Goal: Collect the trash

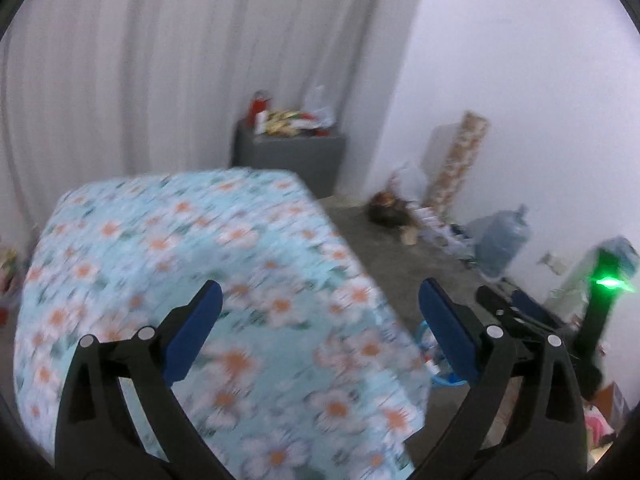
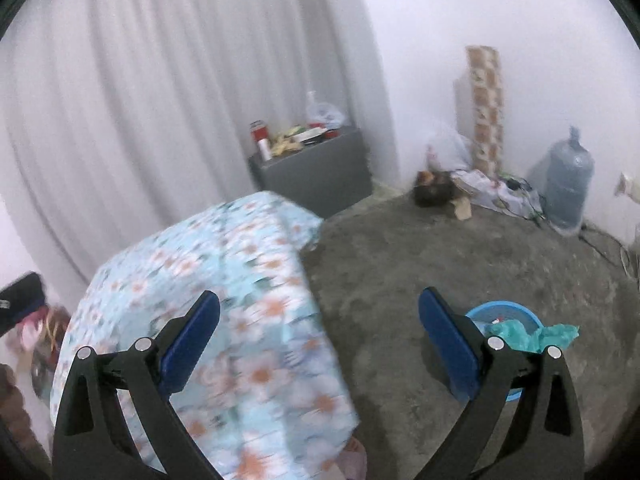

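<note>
My left gripper [image 1: 320,316] is open and empty above a table covered with a light blue floral cloth [image 1: 180,264]. My right gripper [image 2: 320,320] is open and empty over the same cloth's [image 2: 224,280] edge and the floor. A blue basin [image 2: 506,320] with teal crumpled trash [image 2: 532,336] in it sits on the floor just behind the right finger. In the left wrist view the basin [image 1: 436,364] peeks out beside the table, and the other gripper [image 1: 520,312] with a green light shows at the right. Both views are blurred.
A grey cabinet [image 2: 320,172] with bottles and wrappers on top stands by the white curtain. A dark bundle [image 2: 434,190], bags, a patterned roll [image 2: 486,108] and a large water jug [image 2: 568,184] line the far wall. Cables lie on the grey floor [image 2: 440,248].
</note>
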Demonstrator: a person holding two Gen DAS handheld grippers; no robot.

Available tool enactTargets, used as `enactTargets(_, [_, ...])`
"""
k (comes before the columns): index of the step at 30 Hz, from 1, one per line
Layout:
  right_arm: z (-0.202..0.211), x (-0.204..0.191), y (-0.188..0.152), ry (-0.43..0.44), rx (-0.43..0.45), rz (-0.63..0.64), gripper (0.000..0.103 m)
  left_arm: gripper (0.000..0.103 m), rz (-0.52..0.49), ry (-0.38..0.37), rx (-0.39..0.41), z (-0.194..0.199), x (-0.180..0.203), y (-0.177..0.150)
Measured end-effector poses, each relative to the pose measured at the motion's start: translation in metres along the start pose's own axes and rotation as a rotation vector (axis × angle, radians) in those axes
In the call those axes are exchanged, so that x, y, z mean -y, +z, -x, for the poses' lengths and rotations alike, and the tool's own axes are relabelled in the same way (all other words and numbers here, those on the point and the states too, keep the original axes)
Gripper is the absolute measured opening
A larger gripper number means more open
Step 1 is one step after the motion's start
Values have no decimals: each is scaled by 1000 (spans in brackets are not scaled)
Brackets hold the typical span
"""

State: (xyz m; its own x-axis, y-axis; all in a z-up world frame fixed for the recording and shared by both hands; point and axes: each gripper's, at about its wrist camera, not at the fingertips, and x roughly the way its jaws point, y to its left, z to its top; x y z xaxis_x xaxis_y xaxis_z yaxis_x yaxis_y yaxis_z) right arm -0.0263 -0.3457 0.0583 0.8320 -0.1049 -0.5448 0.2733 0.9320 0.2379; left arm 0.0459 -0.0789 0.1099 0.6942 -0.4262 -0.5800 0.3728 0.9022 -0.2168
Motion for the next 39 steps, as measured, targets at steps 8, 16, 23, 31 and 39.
enactTargets(8, [17, -53, -23, -64, -46, 110, 97, 94, 38, 238, -49, 10, -28, -41])
enactTargets(16, [26, -70, -30, -92, -62, 177, 97, 94, 70, 295, -87, 12, -33, -62])
enactTargets(23, [28, -68, -34, -85, -58, 174, 97, 94, 47, 297, -192, 0, -26, -88])
enactTargets(31, [26, -71, -35, -82, -52, 174, 97, 94, 50, 312, -178, 2, -23, -89])
enactTargets(39, [23, -75, -37, -86, -58, 190, 97, 94, 47, 315, -200, -1, -22, -87])
